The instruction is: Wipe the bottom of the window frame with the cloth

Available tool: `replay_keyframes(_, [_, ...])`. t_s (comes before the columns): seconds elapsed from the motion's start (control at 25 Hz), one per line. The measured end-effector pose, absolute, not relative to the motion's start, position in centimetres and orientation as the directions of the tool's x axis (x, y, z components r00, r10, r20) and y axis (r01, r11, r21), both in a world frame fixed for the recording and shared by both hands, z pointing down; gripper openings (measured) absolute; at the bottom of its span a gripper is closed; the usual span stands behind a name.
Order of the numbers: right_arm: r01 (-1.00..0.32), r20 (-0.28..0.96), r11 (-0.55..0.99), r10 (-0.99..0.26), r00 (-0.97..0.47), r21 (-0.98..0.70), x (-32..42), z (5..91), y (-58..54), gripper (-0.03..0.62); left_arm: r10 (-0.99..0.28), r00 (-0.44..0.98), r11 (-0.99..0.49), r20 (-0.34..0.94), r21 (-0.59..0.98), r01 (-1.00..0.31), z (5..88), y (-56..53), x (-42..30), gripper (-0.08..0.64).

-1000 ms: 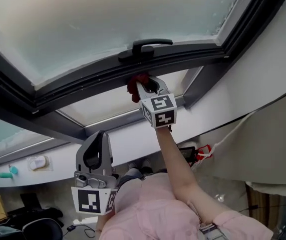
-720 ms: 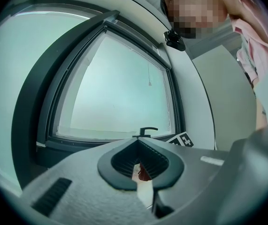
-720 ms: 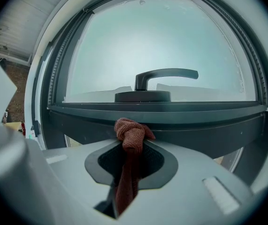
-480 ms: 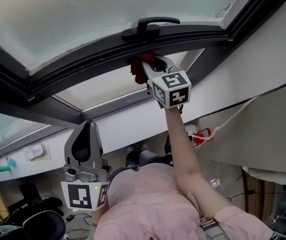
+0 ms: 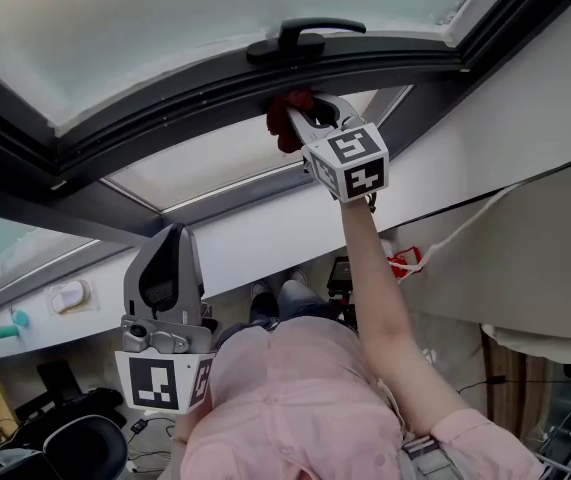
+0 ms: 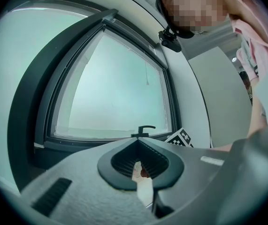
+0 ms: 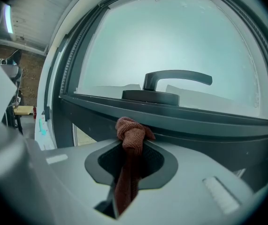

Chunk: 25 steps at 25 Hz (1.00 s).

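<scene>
Your right gripper (image 5: 308, 120) clamps the cloth (image 5: 283, 123) against the window frame (image 5: 165, 108); your left gripper (image 5: 168, 260), closed and empty, hangs below it.

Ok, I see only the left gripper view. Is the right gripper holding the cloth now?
Observer: Yes, the right gripper is shut on a knotted reddish-brown cloth.
Operator: Does the cloth touch the frame?
Observer: Its knot seems pressed against the dark grey bottom bar of the window frame, just under the black lever handle.
Operator: And where is my left gripper?
Observer: The head view shows the left gripper low, beside the pink shirt, apart from the window.
</scene>
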State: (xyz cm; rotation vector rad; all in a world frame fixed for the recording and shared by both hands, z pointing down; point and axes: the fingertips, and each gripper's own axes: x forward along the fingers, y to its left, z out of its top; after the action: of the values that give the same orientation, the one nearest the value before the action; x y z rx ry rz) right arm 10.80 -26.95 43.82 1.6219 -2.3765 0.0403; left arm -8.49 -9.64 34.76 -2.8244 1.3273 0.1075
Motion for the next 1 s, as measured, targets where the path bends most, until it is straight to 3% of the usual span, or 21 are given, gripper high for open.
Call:
replay_keyframes(0.48, [-0.919, 0.194, 0.385, -0.911, -0.363, 0.089, 12.3, 43.8, -26.5, 0.066, -0.749, 0.659, -0.660, -0.065, 0.000, -0.751, 34.3, -11.0, -1.4, -0.002])
replay_keyframes(1.0, [-0.914, 0.250, 0.402, -0.892, -0.377, 0.058, 16.6, 43.0, -25.7, 0.066, -0.794, 0.602, -0.602, -0.087, -0.026, -0.798, 33.2, -11.6, 1.9, -0.002])
